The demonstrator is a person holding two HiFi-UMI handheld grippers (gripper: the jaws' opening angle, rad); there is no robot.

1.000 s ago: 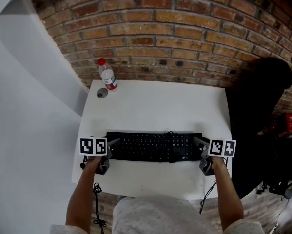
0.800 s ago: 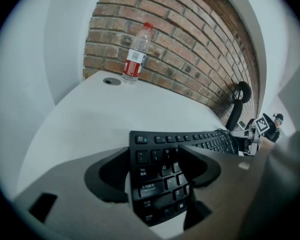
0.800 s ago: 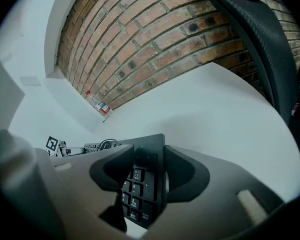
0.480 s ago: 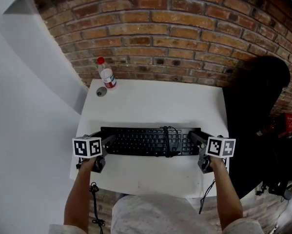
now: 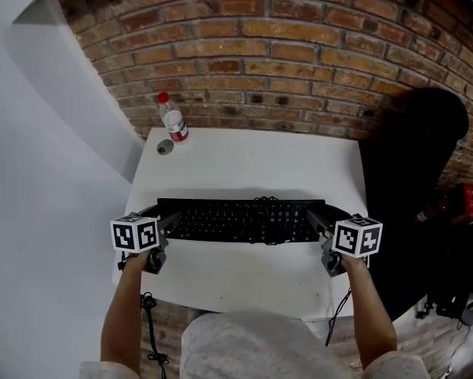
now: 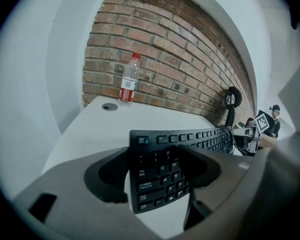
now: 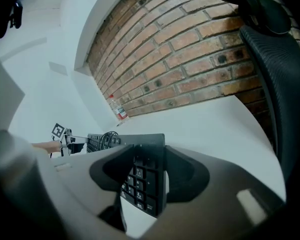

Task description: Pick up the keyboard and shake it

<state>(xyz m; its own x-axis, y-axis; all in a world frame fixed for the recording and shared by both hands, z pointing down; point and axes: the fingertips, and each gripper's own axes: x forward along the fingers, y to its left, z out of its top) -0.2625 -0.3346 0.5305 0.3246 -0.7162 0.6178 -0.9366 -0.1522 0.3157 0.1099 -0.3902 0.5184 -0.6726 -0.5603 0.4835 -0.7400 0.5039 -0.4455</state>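
Note:
A black keyboard hangs a little above the white table, held by its two short ends. My left gripper is shut on the left end, its jaws closed over the letter keys. At the number-pad end, my right gripper is shut on the keyboard. The keyboard's cable lies looped on top of the keys. In the left gripper view the keyboard stretches off toward the right gripper's marker cube.
A plastic water bottle with a red cap stands at the table's back left corner, a small grey disc beside it. A brick wall runs behind the table. A black chair stands to the right.
Both grippers have moved away from the table's front edge and upward with the keyboard between them. The marker cubes have turned, and the cable loop has shifted on the keys.

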